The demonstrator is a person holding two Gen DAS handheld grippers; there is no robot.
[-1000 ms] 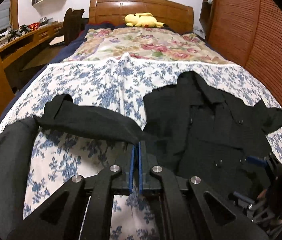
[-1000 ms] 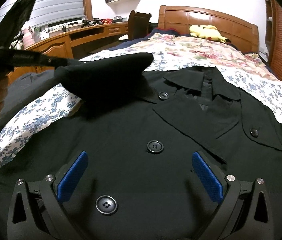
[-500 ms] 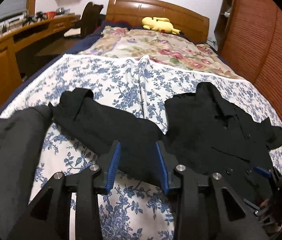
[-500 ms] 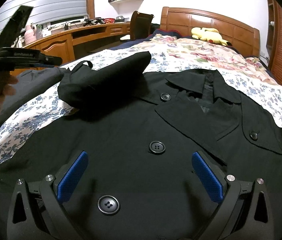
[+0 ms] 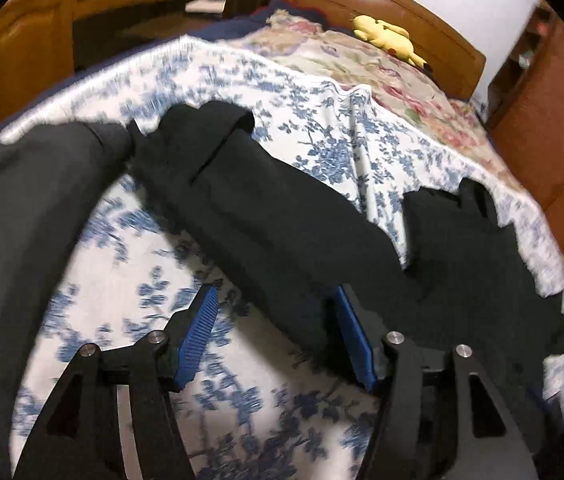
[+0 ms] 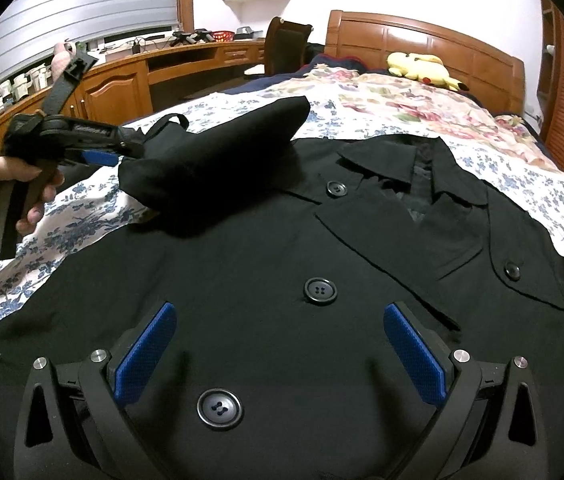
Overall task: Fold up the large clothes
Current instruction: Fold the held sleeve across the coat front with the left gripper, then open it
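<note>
A black double-breasted coat (image 6: 265, 264) lies face up on the bed, collar toward the headboard. Its left sleeve (image 5: 249, 216) stretches out to the side over the blue floral sheet; in the right wrist view the sleeve (image 6: 217, 156) lies bunched by the shoulder. My left gripper (image 5: 277, 328) is open, its blue pads on either side of the sleeve, not gripping it. It also shows in the right wrist view (image 6: 101, 152), held by a hand beside the sleeve end. My right gripper (image 6: 277, 344) is open and empty, low over the coat's buttoned front.
The bed has a blue floral sheet (image 5: 129, 320) and a pink floral quilt (image 6: 394, 100) near the wooden headboard (image 6: 422, 44), with a yellow plush toy (image 6: 422, 68). A wooden desk (image 6: 129, 80) and chair (image 6: 286, 40) stand on the left, a wooden wardrobe (image 5: 554, 128) on the right.
My left gripper was shut on the sleeve one second ago; it has opened, let the sleeve go and swung left. The right gripper stayed open over the coat front.
</note>
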